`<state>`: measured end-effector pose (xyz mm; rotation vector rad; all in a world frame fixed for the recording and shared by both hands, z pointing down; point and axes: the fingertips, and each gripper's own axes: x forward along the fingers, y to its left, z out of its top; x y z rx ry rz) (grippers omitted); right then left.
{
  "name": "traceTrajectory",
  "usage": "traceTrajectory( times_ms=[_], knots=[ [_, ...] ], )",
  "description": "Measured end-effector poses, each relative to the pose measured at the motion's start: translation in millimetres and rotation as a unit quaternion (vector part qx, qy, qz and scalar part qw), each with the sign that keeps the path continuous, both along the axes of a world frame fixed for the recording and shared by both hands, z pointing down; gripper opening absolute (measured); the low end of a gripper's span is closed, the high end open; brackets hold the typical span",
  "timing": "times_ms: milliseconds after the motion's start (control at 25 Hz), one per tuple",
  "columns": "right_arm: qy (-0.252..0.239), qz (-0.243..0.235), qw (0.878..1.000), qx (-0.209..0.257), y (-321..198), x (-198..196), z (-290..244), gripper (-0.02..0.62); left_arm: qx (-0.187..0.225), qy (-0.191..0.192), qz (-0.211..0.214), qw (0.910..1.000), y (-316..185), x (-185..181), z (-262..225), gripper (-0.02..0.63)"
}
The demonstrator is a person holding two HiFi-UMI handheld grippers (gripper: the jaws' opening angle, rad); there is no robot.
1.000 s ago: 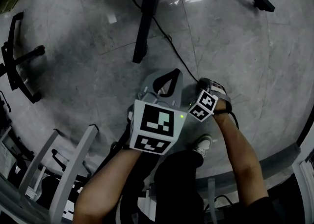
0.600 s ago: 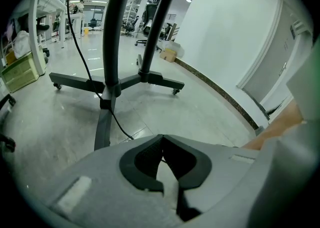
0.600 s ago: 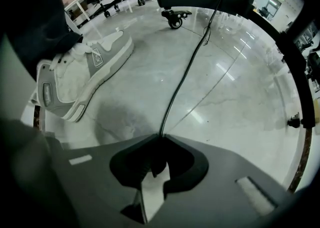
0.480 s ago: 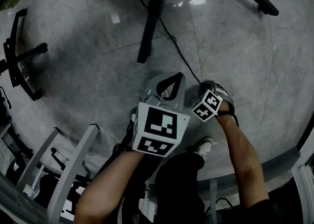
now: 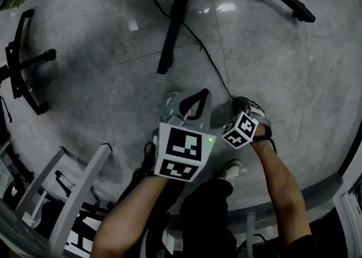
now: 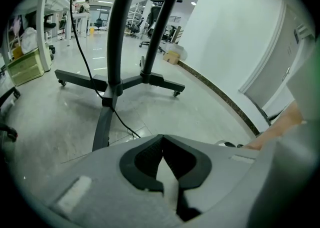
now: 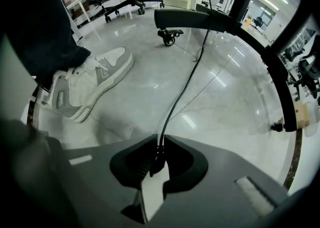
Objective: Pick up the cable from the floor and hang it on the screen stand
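A thin black cable [image 5: 206, 61] runs over the grey floor from the screen stand's black base [image 5: 172, 30] to my right gripper [image 5: 240, 103], which is low by the floor. In the right gripper view the cable [image 7: 187, 79] goes straight in between the jaws. My right gripper [image 7: 160, 144] is closing, and its tips pinch the cable's end. My left gripper [image 5: 195, 95] hovers just to the left, shut and empty. In the left gripper view, my left gripper [image 6: 161, 139] points at the stand's post [image 6: 116, 47], and the cable [image 6: 122, 122] trails from its foot.
An office chair base [image 5: 22, 64] lies at the left and a grey metal frame [image 5: 79, 189] at the lower left. The person's white and grey shoe [image 7: 87, 84] stands close to the right gripper. A castored stand leg [image 7: 200, 19] crosses ahead. A white wall [image 6: 235, 37] runs along the right.
Both grippers have shifted slightly down and to the right in the head view. The right gripper stays low at the cable's end.
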<state>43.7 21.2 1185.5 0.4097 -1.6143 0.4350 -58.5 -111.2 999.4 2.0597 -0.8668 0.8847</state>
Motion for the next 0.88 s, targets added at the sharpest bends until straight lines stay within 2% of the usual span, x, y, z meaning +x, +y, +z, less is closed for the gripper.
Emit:
traceTrajectory(
  times_ms=[280, 440, 600, 680, 720, 760, 880],
  knots=[
    [0.001, -0.028, 0.999, 0.022, -3, 13, -34, 0.044, -0.008, 0.01, -0.028, 0.9995, 10, 8, -10, 0.003],
    [-0.002, -0.044, 0.998, 0.035, -7, 17, -57, 0.044, -0.026, 0.015, -0.029, 0.9991, 22, 13, -6, 0.003],
    [-0.002, -0.072, 0.996, 0.053, -13, 22, -86, 0.044, -0.027, 0.047, -0.052, 0.9972, 25, 20, -7, 0.005],
    [-0.004, -0.085, 0.994, 0.068, -19, 22, -104, 0.044, -0.043, 0.067, -0.071, 0.9943, 27, 24, -6, 0.006],
    [-0.005, -0.091, 0.993, 0.076, -22, 21, -114, 0.044, -0.055, 0.076, -0.079, 0.9924, 30, 25, -5, 0.033],
    [-0.005, -0.097, 0.992, 0.084, -26, 21, -125, 0.044, -0.066, 0.083, -0.084, 0.9909, 33, 27, -5, 0.088],
    [-0.004, -0.114, 0.988, 0.109, -40, 23, -158, 0.044, -0.067, 0.078, -0.068, 0.9924, 39, 29, -6, 0.112]
  ],
)
